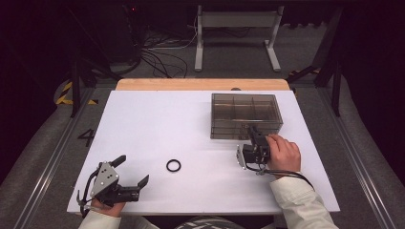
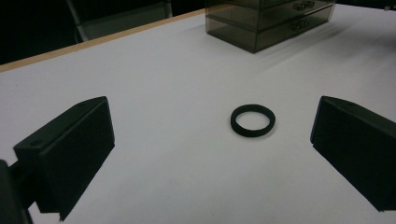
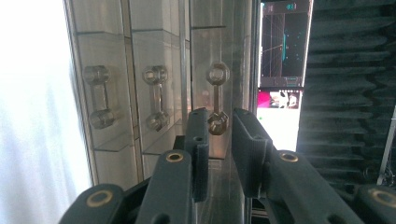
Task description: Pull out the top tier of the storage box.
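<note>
Lower left of the high view: left gripper (image 1: 133,169) is resting at the near edge of the white table (image 1: 157,119), a hand behind it. Its jaws are standing spread wide, nothing between them. In the left gripper view the two black jaws are sitting at the lower corners of the frame.

Just beyond, toward the centre of the table: a black ring (image 1: 173,165) is lying flat, untouched. In the left gripper view the ring (image 2: 252,120) is lying ahead of the jaws, right of centre.

Right of centre: right gripper (image 1: 252,131) is pointing at the front of the smoky clear drawer box (image 1: 246,114). The right gripper view is showing three drawer handles in a row. The jaws are standing narrow around the end of the rightmost handle (image 3: 217,99); whether the pads are pressing it, I cannot tell.

Upper centre, farthest: the box is standing near the table's far right edge.
</note>
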Available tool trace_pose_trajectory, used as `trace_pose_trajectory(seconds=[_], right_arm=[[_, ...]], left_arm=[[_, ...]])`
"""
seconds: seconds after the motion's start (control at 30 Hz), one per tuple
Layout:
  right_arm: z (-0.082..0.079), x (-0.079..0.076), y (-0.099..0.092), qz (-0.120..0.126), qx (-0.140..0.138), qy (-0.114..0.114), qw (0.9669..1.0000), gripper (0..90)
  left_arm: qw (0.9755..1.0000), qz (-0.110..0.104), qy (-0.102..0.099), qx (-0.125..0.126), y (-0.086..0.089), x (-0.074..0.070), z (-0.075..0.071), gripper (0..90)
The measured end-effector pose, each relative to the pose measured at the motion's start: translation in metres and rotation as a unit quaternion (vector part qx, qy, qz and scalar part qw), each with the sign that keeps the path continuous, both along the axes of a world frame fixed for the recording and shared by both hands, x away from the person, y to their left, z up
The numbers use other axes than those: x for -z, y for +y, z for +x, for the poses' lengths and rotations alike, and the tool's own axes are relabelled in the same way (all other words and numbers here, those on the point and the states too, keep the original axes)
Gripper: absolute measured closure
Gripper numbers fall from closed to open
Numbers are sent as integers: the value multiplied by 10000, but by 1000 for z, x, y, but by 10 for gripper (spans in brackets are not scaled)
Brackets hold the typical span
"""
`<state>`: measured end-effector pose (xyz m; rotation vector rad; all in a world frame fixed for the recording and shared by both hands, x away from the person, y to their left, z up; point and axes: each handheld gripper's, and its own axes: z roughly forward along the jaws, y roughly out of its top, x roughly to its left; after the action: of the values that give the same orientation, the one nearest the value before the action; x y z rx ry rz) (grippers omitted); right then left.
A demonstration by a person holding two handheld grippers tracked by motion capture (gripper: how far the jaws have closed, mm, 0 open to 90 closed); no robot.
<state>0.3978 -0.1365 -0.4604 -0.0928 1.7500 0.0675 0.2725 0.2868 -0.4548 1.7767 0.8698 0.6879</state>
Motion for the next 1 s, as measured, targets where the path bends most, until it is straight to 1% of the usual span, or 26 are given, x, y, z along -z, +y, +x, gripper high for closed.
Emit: trace_pose_trajectory(seconds=[0.1,0.13,0.2,0.23,0.27,0.37,0.6,0.63,0.67,0.7,0.77,0.8,0.83,0.9,1.0], right_arm=[[1,1,0,28,23,-9,10000,775],[2,1,0,19,-22,-30,10000,782],[2,1,0,18,-21,-30,10000,785],[2,0,1,-21,-30,-30,10000,791],[1,1,0,24,8,-11,10000,792],[2,1,0,-6,-36,-30,10000,794],[0,0,0,5,-9,9,10000,798],[0,0,0,5,-9,9,10000,798],[-2,-1,0,22,-4,36,10000,798],[-4,1,0,136,57,61,9999,797],[-7,-1,0,101,54,88,9999,797],[-9,-1,0,163,97,103,9998,797],[-9,-1,0,163,97,103,9998,797],[-12,-3,0,65,11,100,9999,797],[-16,-3,-1,89,18,121,9999,796]], left_arm=[[10000,-6,-7,-3,0,0,0,4],[10000,-19,2,-21,1,0,0,4],[10000,-19,1,-19,1,0,0,4],[10000,-19,2,-20,1,0,0,4],[10000,-17,7,-20,0,0,0,4],[10000,-11,3,-19,0,0,0,4],[10000,4,7,-1,1,0,1,4],[10000,-33,13,4,0,0,1,4],[10000,-13,-8,22,0,0,2,4],[10000,-10,-6,30,0,0,2,4],[10000,-35,4,46,-1,-1,3,4],[10000,-35,4,46,-1,-1,3,4],[10000,-55,12,60,-2,-1,4,4],[9999,-31,5,109,-4,-1,6,4],[9999,-19,0,145,-5,-1,8,4]])
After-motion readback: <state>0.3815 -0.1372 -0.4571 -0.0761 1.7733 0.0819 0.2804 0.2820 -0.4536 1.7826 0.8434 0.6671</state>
